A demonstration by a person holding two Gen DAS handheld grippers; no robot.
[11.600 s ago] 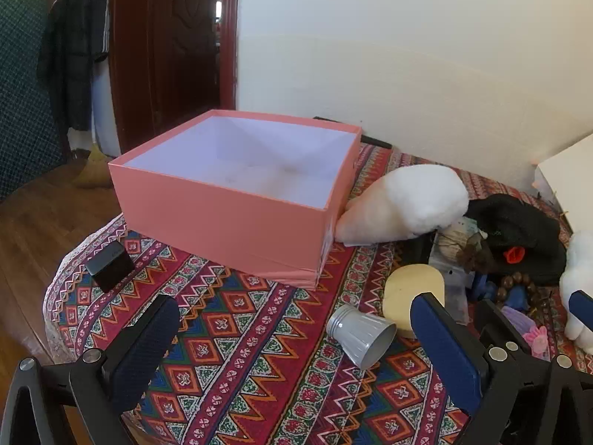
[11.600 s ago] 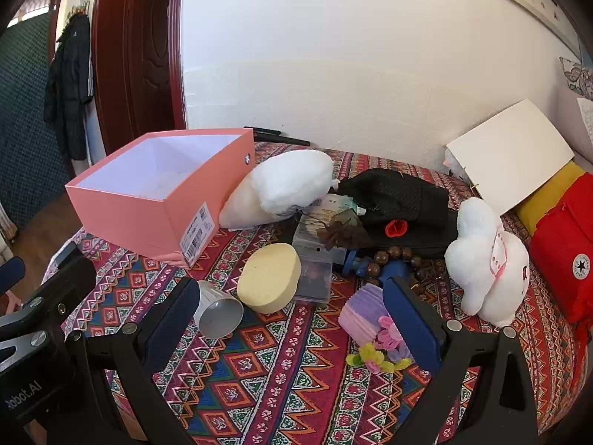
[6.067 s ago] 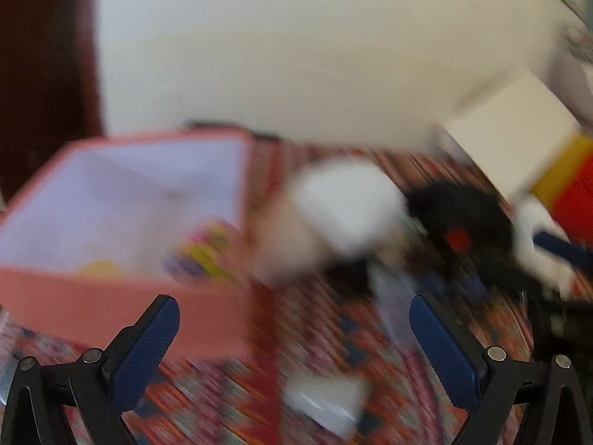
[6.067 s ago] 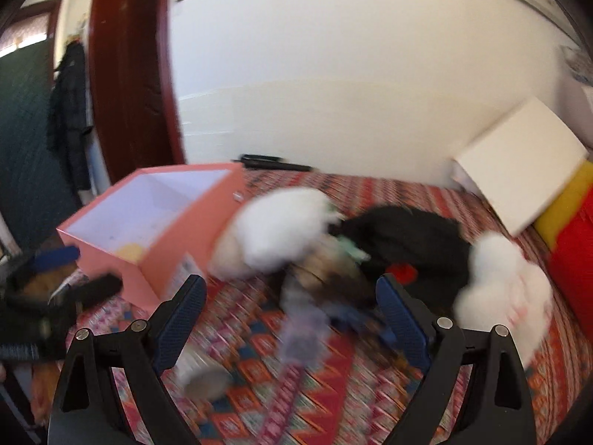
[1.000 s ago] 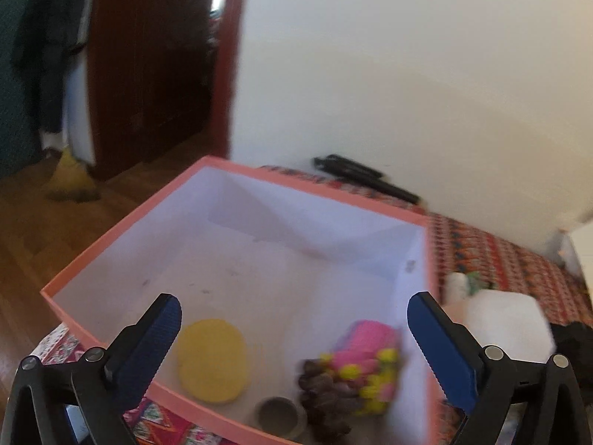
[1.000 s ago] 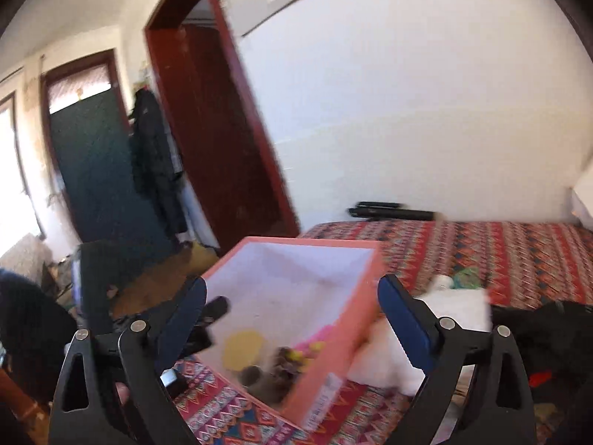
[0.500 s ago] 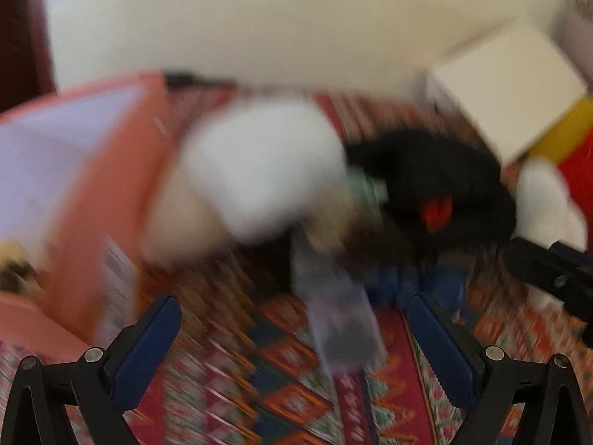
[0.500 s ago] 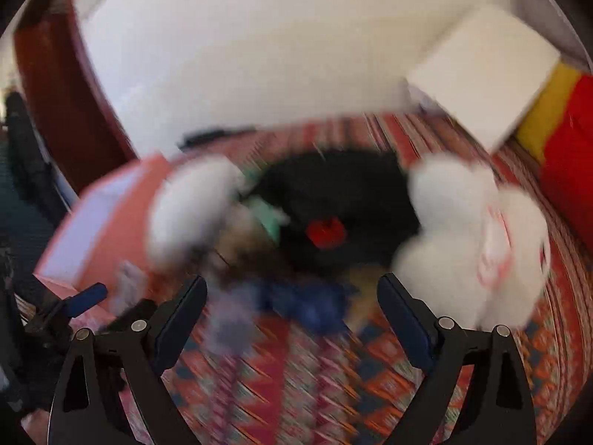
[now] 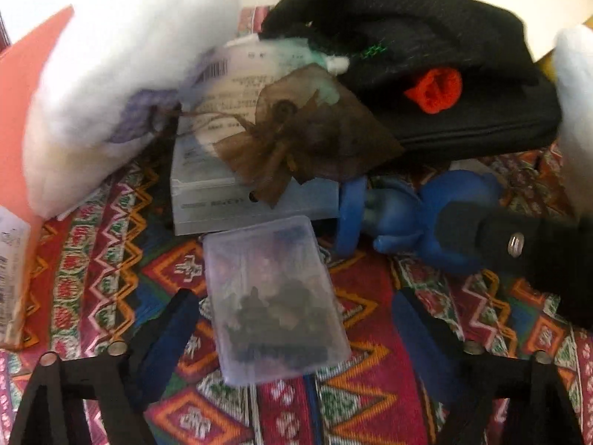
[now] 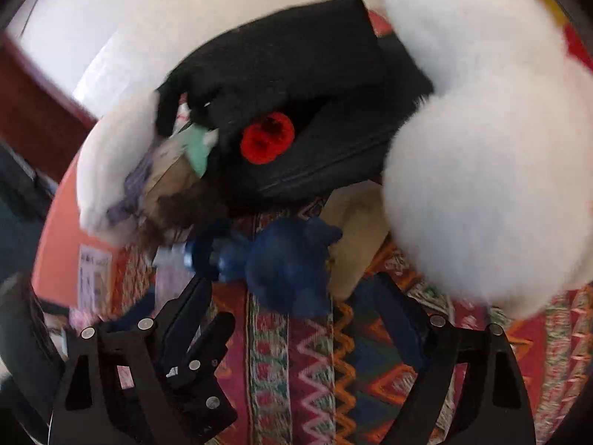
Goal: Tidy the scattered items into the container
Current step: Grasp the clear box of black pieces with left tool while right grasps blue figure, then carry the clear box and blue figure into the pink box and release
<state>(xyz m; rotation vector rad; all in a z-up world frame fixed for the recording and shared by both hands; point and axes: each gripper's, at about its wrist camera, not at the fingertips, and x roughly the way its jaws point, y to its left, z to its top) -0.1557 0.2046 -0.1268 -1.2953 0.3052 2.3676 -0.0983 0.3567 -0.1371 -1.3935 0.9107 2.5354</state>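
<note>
Looking down my left tool (image 9: 292, 319), I see its jaws closing around a clear plastic case (image 9: 274, 296) on the patterned cloth (image 9: 370, 400), pads not yet touching it. My right tool (image 10: 292, 304), also closing, straddles a blue toy (image 10: 289, 263) below the black bag (image 10: 296, 85).

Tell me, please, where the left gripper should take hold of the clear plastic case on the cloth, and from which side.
Probably across its two long edges, from above. The clear plastic case lies flat and alone, its narrow width already between the closing fingers of the left gripper, which do not yet press it.
</note>
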